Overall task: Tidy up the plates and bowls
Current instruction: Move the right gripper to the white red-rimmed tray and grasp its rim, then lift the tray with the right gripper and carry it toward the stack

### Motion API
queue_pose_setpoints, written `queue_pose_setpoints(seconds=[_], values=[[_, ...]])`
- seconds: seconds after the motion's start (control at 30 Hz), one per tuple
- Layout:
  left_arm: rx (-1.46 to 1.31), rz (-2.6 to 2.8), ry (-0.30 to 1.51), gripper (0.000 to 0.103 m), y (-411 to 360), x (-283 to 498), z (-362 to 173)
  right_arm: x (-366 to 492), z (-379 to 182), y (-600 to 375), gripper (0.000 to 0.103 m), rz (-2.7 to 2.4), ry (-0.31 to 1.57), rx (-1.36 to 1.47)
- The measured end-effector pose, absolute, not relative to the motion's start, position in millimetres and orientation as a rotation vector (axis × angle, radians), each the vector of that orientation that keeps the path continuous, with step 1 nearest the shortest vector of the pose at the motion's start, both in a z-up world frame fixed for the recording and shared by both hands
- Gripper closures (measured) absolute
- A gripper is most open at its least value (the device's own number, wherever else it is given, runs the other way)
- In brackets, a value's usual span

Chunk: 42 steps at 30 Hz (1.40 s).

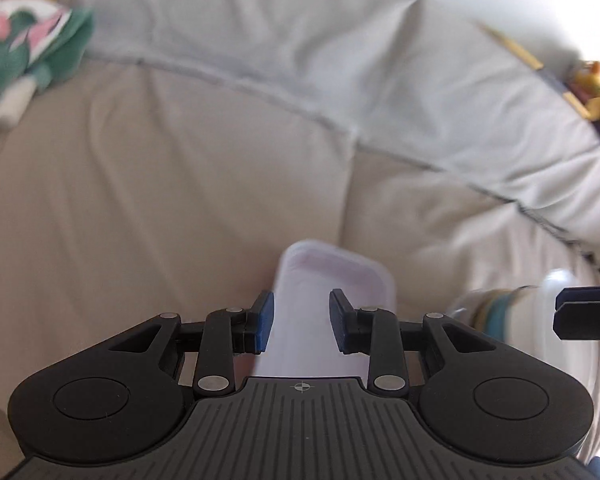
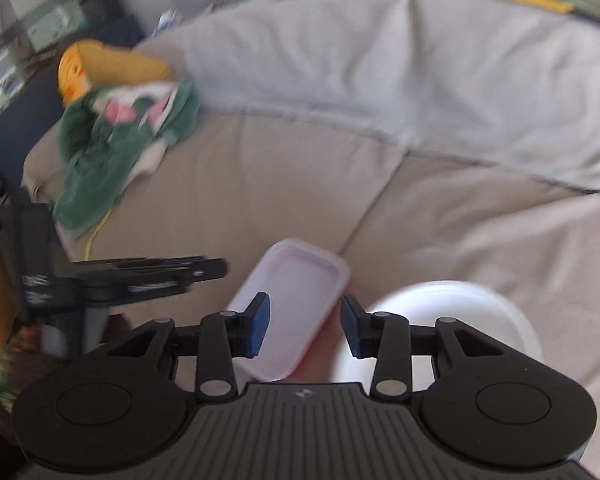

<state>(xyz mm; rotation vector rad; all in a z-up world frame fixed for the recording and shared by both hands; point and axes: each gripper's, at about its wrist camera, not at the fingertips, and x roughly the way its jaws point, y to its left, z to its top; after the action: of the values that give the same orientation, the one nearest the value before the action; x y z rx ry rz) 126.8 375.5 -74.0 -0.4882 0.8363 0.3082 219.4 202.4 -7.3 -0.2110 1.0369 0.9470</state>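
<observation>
A white rectangular dish (image 1: 332, 272) with a pinkish rim lies on the beige cushion. My left gripper (image 1: 301, 308) hovers over its near end, blue pads apart, the dish showing through the gap and nothing pressed. From the right wrist view the same dish (image 2: 300, 280) sits under my right gripper (image 2: 306, 312), whose pads also stand apart and grip nothing. A round white bowl (image 2: 452, 308) rests just right of that gripper. Its outside (image 1: 496, 312) is striped in the left wrist view, beside the right gripper (image 1: 560, 312). The left gripper (image 2: 220, 268) reaches in from the left, beside the dish.
The surface is a soft beige cushion (image 2: 260, 184) with a seam and a pale grey blanket (image 2: 380, 80) behind. A green and pink cloth (image 2: 116, 136) and a yellow soft toy (image 2: 112, 64) lie at the far left. Both views are motion-blurred.
</observation>
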Motion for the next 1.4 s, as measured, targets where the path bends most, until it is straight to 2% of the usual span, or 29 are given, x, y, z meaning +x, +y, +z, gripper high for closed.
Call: queue_pose_setpoints(seconds=[0.2, 0.5, 0.6, 0.77, 0.93, 1.03, 1.2, 1.4], values=[[-0.570, 0.289, 0.920, 0.070, 402.9, 141.9, -128.0, 238.9, -68.6, 293.0, 0.065, 0.773, 1.297, -0.330], [-0.629, 0.211, 0.904, 0.070, 406.2, 148.4, -155.0, 260.7, -132.8, 347.7, 0.066, 0.525, 1.341, -0.514], [-0.676, 0.179, 0.892, 0.070, 411.8, 139.9, -157.0, 256.9, -136.6, 355.4, 0.065, 0.515, 1.308, -0.556], [-0.783, 0.163, 0.855, 0.074, 422.2, 116.9, -155.8, 245.1, -128.3, 351.5, 0.067, 0.679, 1.411, -0.376], [-0.787, 0.206, 0.838, 0.074, 424.9, 103.7, -147.9, 221.3, -99.2, 350.5, 0.067, 0.681, 1.212, -0.589], [-0.802, 0.226, 0.867, 0.074, 429.0, 108.8, -145.2, 230.7, -96.2, 343.6, 0.067, 0.650, 1.267, -0.630], [-0.739, 0.226, 0.872, 0.074, 422.2, 122.8, -135.6, 239.5, -103.3, 343.3, 0.067, 0.602, 1.292, -0.649], [-0.764, 0.219, 0.886, 0.075, 415.9, 130.2, -151.4, 241.9, -134.4, 345.4, 0.067, 0.558, 1.322, -0.634]])
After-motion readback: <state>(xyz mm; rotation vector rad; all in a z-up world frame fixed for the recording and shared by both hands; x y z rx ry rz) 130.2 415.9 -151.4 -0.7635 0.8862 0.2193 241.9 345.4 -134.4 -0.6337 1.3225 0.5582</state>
